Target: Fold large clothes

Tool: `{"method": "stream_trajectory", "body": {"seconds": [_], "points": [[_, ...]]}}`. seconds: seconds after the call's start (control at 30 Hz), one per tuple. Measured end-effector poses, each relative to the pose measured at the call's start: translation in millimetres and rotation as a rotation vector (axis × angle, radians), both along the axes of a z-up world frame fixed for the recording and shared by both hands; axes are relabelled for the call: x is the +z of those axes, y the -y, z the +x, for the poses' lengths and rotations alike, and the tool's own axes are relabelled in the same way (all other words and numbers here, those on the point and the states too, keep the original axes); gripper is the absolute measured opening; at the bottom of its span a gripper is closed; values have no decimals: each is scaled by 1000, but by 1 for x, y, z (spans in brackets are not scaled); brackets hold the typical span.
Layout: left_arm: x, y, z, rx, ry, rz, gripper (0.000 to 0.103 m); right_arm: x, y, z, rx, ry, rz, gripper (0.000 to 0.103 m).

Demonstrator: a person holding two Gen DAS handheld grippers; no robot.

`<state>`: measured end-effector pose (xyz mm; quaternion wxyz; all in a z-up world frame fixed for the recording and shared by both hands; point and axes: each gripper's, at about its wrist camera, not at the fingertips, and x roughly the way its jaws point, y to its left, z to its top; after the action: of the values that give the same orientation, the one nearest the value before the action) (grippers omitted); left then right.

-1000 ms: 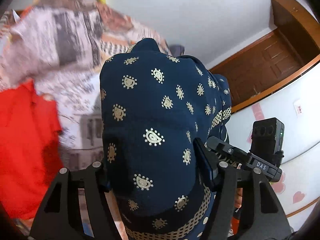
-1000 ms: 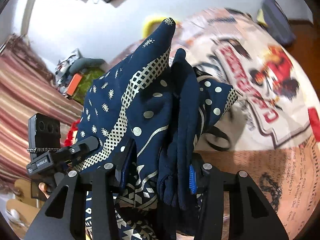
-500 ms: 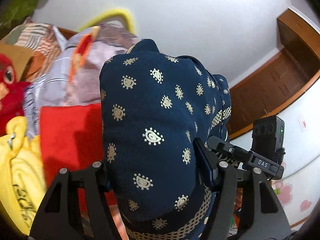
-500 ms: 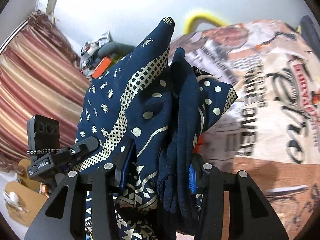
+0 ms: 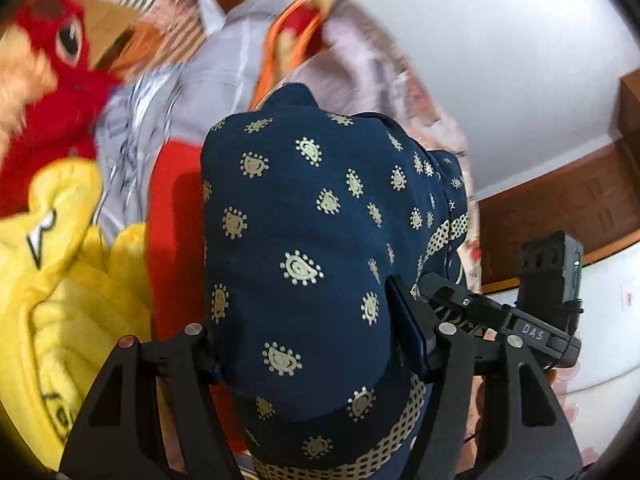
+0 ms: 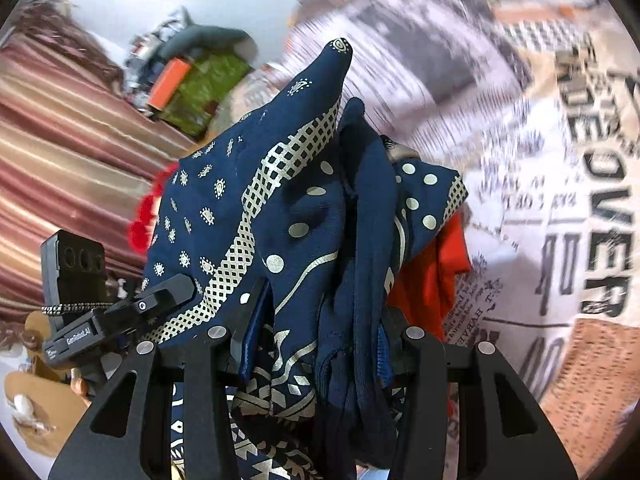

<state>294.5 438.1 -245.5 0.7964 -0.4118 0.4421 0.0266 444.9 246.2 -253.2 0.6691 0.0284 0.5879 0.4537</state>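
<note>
A navy garment printed with cream teardrop motifs and a checked band fills the left wrist view. My left gripper is shut on a thick bunch of it, which bulges up over the fingers. In the right wrist view the same navy garment, here with dots and checked trim, is pinched in folds by my right gripper. Each view shows the other gripper off to the side: the right gripper and the left gripper. The cloth hides all fingertips.
Below the cloth lies a bed with a newsprint-patterned sheet. A red garment, a yellow plush and a red plush toy lie on the left. A striped curtain, a white wall and brown wooden furniture surround it.
Both grippers have swept sideways and sunk with the navy garment still held. The red garment and plush toys have come into the left view; the sheet looms larger on the right.
</note>
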Motion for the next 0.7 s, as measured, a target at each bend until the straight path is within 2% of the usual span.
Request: {"method": "stream_trajectory", "body": {"seconds": [0.07,0.13,0.2,0.27,0.4,0.5,0.6,0.7], "points": [[-21,-2,-1,1,-12,-26,66,-14,-4,3,0,-15,-39,42],[-23,-1,-6,-8,14,-26,67,-23,-5,5,10,-7,-59,46],[-20,3,-10,-24,26,-3,68,-22,-2,3,28,17,-57,50],[-14,9,-17,-35,23,47,68,-16,2,-1,38,64,-83,52],[0,21,-36,-40,16,147,68,-3,16,-18,51,170,-135,60],[9,27,-57,-27,20,180,68,-2,29,-25,53,221,-165,62],[15,34,-77,-20,25,181,68,-3,45,-33,61,226,-188,63],[12,47,-90,-27,-4,206,68,0,59,-42,62,248,-221,63]]}}
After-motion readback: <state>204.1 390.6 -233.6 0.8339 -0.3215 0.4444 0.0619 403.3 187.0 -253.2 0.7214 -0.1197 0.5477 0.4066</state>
